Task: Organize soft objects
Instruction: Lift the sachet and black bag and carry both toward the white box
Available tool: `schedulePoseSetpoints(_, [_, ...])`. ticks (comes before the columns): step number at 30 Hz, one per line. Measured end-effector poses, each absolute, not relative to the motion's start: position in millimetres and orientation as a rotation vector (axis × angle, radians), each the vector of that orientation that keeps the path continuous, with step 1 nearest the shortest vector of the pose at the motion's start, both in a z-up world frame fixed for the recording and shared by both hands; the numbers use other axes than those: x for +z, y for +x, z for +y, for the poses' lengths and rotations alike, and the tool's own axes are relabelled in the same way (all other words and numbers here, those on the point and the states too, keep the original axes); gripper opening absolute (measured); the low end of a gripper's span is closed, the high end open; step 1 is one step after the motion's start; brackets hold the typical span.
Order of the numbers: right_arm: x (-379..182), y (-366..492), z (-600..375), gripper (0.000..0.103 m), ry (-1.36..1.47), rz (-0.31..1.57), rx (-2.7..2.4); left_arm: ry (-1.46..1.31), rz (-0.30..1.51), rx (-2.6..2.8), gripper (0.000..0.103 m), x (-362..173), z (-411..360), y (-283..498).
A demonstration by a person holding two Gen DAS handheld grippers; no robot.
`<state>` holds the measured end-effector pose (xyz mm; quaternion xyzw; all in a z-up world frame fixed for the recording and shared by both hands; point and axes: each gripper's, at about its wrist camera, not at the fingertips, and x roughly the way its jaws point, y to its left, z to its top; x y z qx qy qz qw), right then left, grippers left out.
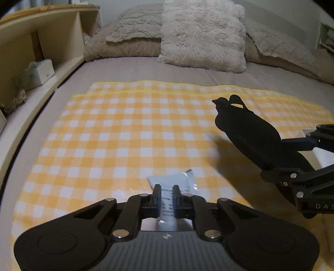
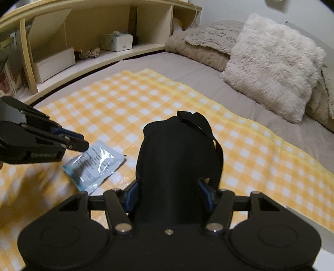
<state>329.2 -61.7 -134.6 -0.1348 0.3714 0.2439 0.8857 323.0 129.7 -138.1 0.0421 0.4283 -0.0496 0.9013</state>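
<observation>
1. Left gripper (image 1: 167,192) pinches the packet (image 1: 175,180), jaws narrow on its near edge.
2. Right gripper (image 2: 170,190) clamps a black pouch (image 2: 177,158), jaws spread around its body, strap (image 2: 205,129) looping on top.
3. Packet lies on the checked cloth (image 1: 117,133), left of the pouch.
4. Beyond the cloth sits a fluffy pillow (image 1: 202,35).

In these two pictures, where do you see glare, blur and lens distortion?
Right wrist view: glare streaks on the shiny white plastic packet; motion blur smears the yellow checked cloth at lower left; the wooden shelf unit bows from the fisheye. Left wrist view: the room is dim, the black fabric pouch shows almost no detail, and the corners are vignetted.
</observation>
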Motion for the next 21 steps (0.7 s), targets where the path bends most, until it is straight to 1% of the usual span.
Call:
schedulePoseSetpoints(1, [-132.4,326.4,-63.0,0.061,-0.276,0.774,0.504,0.070,0.890,-0.103,0.065,-139.0,129.0,321.7])
schedulePoseSetpoints(2, [-130.4,324.4,-63.9,0.061,-0.273,0.775,0.503,0.046,0.899,-0.101,0.083,-141.0,128.5,321.4])
schedulePoseSetpoints(5, [-126.6,318.5,-65.3,0.062,-0.275,0.772,0.497,-0.008,0.900,-0.061,0.084,-147.7,125.1,322.5])
schedulePoseSetpoints(7, [-124.7,316.0,-66.6,0.062,-0.275,0.769,0.499,0.012,0.919,-0.048,0.086,-153.4,118.1,327.4])
schedulePoseSetpoints(13, [-124.4,316.4,-70.2,0.062,-0.255,0.765,0.504,0.085,0.978,-0.012,0.084,-180.8,100.9,338.4])
schedulePoseSetpoints(15, [-126.3,317.8,-71.6,0.062,-0.249,0.769,0.505,0.131,0.971,-0.002,0.076,-184.6,95.3,338.3])
schedulePoseSetpoints(17, [-128.2,317.8,-72.3,0.062,-0.250,0.771,0.505,0.134,0.973,-0.003,0.057,-184.9,93.3,338.8])
schedulePoseSetpoints(18, [-129.3,318.0,-72.9,0.062,-0.253,0.773,0.505,0.129,0.972,-0.003,0.054,-183.2,93.4,338.9])
schedulePoseSetpoints(20, [-130.4,318.8,-73.4,0.062,-0.255,0.777,0.499,0.107,0.971,-0.006,0.043,-180.4,96.0,338.8])
schedulePoseSetpoints(21, [-130.6,319.2,-74.0,0.062,-0.254,0.779,0.494,0.108,0.967,-0.007,0.043,-179.4,97.0,338.0])
